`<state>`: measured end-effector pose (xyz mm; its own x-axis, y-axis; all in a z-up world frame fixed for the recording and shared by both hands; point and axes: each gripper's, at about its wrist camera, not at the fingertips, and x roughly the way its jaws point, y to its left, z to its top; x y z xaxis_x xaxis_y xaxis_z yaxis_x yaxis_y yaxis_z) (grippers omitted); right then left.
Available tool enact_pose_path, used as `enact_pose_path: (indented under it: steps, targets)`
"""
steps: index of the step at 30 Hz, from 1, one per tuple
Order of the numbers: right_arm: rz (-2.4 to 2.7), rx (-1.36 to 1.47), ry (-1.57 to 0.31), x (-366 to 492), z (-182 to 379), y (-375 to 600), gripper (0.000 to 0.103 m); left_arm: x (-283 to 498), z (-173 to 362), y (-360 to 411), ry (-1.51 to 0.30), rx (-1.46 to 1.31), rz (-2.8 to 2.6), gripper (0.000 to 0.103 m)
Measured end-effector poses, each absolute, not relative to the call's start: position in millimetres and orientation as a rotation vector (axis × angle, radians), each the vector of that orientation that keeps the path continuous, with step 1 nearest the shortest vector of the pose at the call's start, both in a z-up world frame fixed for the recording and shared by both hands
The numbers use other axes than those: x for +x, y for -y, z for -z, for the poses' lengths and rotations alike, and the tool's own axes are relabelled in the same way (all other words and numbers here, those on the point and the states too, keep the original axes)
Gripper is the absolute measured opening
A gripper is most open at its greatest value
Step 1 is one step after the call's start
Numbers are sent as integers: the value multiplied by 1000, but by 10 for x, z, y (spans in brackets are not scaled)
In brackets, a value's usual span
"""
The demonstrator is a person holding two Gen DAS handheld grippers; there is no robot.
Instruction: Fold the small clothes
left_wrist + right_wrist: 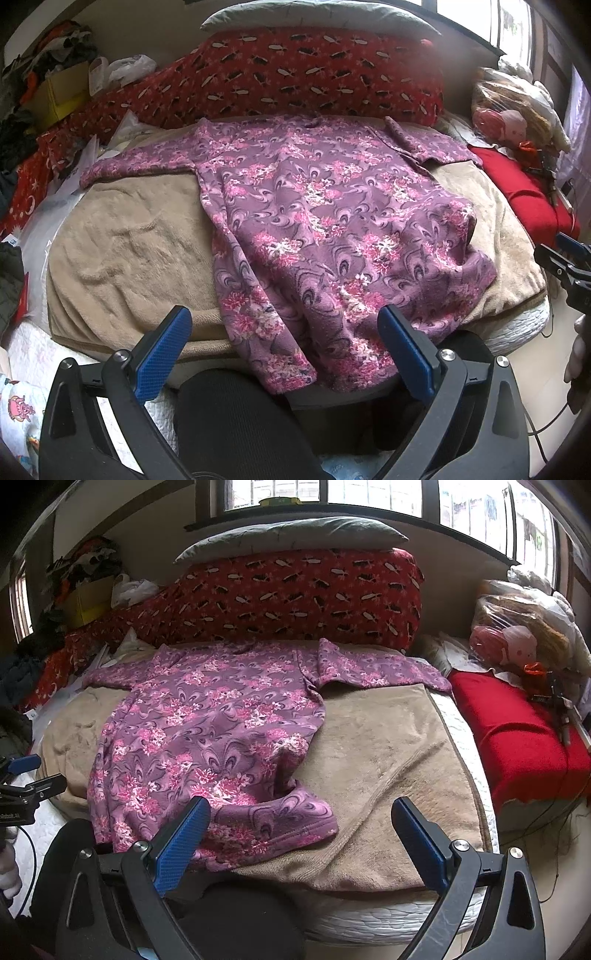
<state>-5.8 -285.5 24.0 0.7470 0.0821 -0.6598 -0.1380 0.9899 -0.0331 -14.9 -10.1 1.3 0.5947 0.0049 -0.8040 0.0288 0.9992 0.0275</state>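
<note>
Left wrist view: purple floral top [325,221] lies spread on bed's beige blanket [140,243] at twelve o'clock; left gripper [284,354] and right gripper [301,840] jaws spread, empty.

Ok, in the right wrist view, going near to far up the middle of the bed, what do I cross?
Right gripper, open → purple floral garment on the beige blanket → red patterned bolster → grey pillow → window.
</note>
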Motion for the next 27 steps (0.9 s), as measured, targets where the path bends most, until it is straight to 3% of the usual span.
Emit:
enact_pose_path:
  steps: [6,17,27]
  targets:
    - [-128,-68,-738,-43,-187,2811,99,-24,22,84,-1027,77,-2,101]
    - [-139,-44,-783,137,-43,2895,99,110,174,-23,-1032,56,-9,101]
    - [-78,59,-948,508,476,3330,98,351,511,-872,-1196,-166,-173,101]
